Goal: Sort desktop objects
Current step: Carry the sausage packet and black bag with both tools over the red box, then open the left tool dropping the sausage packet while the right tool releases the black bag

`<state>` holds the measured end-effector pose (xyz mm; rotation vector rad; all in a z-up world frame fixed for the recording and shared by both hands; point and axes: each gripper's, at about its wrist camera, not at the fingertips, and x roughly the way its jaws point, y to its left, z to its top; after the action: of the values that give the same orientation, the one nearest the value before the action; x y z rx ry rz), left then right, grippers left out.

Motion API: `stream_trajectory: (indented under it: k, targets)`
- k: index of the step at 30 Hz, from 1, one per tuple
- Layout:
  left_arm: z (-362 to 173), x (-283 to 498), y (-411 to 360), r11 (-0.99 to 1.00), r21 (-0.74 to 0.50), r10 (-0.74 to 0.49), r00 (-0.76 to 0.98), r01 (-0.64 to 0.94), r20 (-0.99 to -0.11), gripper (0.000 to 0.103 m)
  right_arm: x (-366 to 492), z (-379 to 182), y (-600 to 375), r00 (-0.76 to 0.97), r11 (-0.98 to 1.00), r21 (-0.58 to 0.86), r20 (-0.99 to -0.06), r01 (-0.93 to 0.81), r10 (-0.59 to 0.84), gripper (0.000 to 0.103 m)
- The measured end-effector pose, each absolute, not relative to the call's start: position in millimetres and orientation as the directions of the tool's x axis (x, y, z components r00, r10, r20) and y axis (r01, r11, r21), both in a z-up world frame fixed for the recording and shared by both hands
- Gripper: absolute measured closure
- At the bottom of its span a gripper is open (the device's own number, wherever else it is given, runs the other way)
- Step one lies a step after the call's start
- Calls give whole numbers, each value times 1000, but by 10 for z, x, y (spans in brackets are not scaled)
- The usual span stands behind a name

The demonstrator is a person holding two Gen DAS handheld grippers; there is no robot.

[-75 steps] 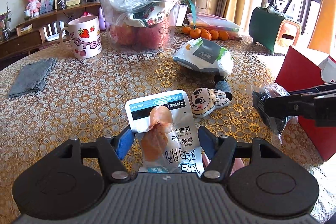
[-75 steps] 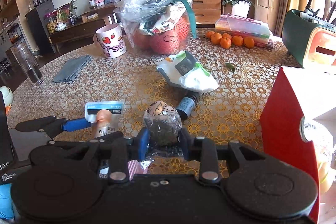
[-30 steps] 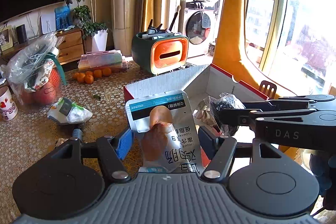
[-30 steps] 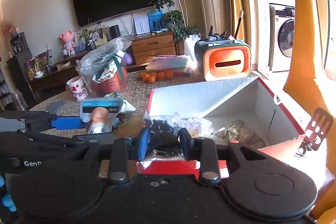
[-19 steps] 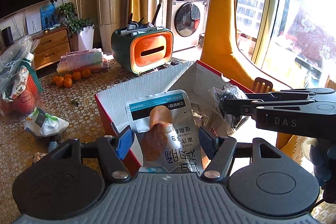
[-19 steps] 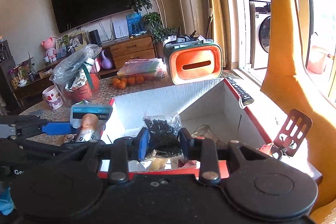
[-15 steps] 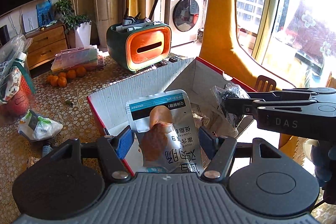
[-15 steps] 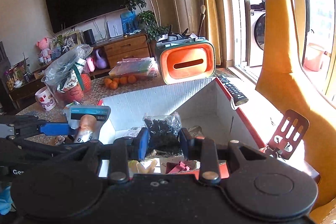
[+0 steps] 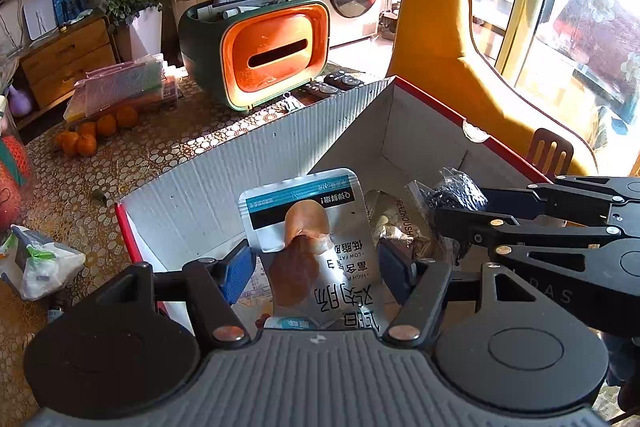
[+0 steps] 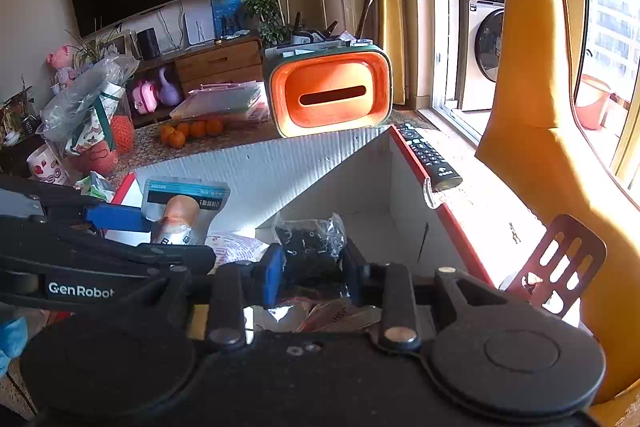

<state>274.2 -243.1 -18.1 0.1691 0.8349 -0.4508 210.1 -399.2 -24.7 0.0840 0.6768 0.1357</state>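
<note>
My left gripper (image 9: 316, 263) is shut on a white snack pouch (image 9: 316, 243) with a chicken-leg picture and holds it over the open red-and-white cardboard box (image 9: 224, 183). My right gripper (image 10: 314, 269) is shut on a clear bag of dark snacks (image 10: 312, 247) and holds it over the same box (image 10: 320, 163). The right gripper and its bag (image 9: 456, 193) show at the right of the left wrist view. The left gripper with the pouch (image 10: 184, 211) shows at the left of the right wrist view. Several packets (image 9: 394, 223) lie inside the box.
A green-and-orange organiser (image 9: 272, 55) stands behind the box. Remote controls (image 10: 430, 157) lie beside the box's red rim. Oranges (image 9: 96, 133), a plastic folder case (image 9: 124, 87) and a wipes pack (image 9: 44, 261) lie on the lace-covered table. A wooden chair back (image 10: 558, 263) is at the right.
Both grippers have carried their packets from the table's middle across to the box and now hold them lower and further over its inside.
</note>
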Motion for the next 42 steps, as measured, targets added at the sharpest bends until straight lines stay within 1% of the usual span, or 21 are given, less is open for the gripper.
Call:
stream_trajectory:
  k: [6, 15, 18, 20, 23, 25, 27, 32, 38, 42]
  targets:
    - [-319, 2937, -2436, 900, -60, -309, 536, 431, -786, 36, 2221, -408, -3934, 738, 990, 91, -660, -108, 141, 71]
    - [-443, 3005, -2455, 895, -57, -297, 494, 443, -817, 36, 2252, -487, -3902, 721, 990, 75, -679, -121, 140, 70]
    - [-438, 3013, -2450, 891, -66, -304, 484, 448, -821, 36, 2245, -485, -3917, 717, 990, 77, -683, -122, 141, 67]
    - [-432, 3013, -2451, 889, -67, -307, 479, 453, -823, 35, 2222, -479, -3923, 716, 989, 77, -683, -125, 144, 62]
    - [-395, 2999, -2441, 888, -75, -316, 484, 454, -816, 33, 2175, -453, -3938, 720, 988, 77, -678, -131, 148, 57]
    - [-354, 2984, -2424, 886, -94, -335, 486, 454, -808, 27, 2130, -429, -3938, 724, 988, 73, -673, -139, 152, 54]
    - [-298, 2950, -2394, 888, -106, -346, 496, 448, -796, 23, 2087, -401, -3933, 726, 987, 66, -671, -147, 153, 52]
    - [-170, 2814, -2328, 885, -120, -367, 515, 450, -774, 23, 1979, -316, -3907, 735, 985, 57, -659, -161, 158, 49]
    - [7, 2545, -2231, 887, -100, -367, 558, 451, -744, 23, 1830, -188, -3863, 751, 982, 71, -635, -175, 180, 45]
    - [119, 2372, -2117, 886, -116, -385, 574, 449, -723, 23, 1731, -99, -3799, 758, 980, 71, -624, -188, 191, 44]
